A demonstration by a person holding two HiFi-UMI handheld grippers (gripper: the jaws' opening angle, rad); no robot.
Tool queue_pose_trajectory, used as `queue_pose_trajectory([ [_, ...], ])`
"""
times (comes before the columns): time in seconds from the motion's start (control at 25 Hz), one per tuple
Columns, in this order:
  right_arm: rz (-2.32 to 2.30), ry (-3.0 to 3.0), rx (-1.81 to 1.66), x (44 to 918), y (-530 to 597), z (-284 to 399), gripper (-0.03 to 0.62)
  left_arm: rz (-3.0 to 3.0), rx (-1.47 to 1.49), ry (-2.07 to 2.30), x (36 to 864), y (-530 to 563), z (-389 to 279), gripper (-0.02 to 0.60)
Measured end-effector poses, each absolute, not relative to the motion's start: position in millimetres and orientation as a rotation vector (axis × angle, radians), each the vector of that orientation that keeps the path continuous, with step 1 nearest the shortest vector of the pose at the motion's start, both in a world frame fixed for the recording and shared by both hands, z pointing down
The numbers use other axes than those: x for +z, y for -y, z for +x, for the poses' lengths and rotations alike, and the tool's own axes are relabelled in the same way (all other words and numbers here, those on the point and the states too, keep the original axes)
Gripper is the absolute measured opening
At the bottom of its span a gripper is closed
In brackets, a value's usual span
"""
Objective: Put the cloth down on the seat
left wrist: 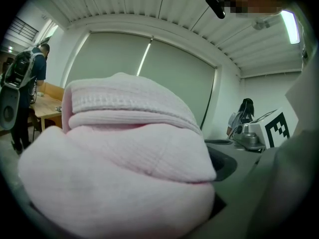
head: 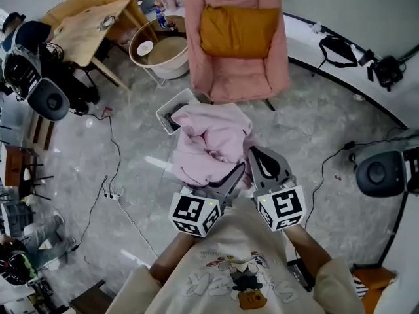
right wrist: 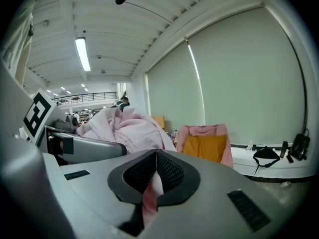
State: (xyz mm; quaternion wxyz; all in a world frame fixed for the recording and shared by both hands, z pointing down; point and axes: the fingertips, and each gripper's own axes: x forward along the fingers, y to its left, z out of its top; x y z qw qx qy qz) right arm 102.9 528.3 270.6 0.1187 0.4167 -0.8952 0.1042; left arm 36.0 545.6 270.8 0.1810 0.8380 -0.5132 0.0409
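Observation:
A bulky pale pink cloth (head: 211, 142) hangs in the air in front of me, above the grey floor. My left gripper (head: 230, 183) reaches into its lower edge. In the left gripper view the cloth (left wrist: 124, 158) fills the space between wide, open jaws and lies against one dark pad (left wrist: 227, 164). My right gripper (head: 260, 163) is shut on a thin fold of the cloth (right wrist: 149, 198), which sticks out between its closed pads (right wrist: 172, 173). The seat, a pink armchair (head: 236, 70) with an orange cushion (head: 237, 31), stands beyond the cloth, empty apart from the cushion.
A small white bin (head: 171, 108) sits on the floor just behind the cloth. A round white tub (head: 160, 52) and a wooden table (head: 85, 28) stand left of the armchair. Cables (head: 112, 169) run over the floor. A white ledge with black bags (head: 340, 48) curves at the right.

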Motion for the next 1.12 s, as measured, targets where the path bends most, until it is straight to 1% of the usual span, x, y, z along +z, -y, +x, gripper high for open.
queue_pose_trajectory([
  [0.4,1.255,2.635,0.374,276,-531,170,0.018,2.31,0.153,1.479,277,-539,83,0.466],
  [0.56,1.273,2.638,0.466,288,-527,181,0.018,2.313,0.197,1.5,277,-536,87,0.466],
  [0.84,1.246,2.644,0.504,298,-504,149,0.018,2.287,0.19,1.535,280,-516,55,0.466],
  [1.12,1.274,2.585,0.475,299,-446,99,0.018,2.289,0.157,1.486,289,-452,5,0.466],
])
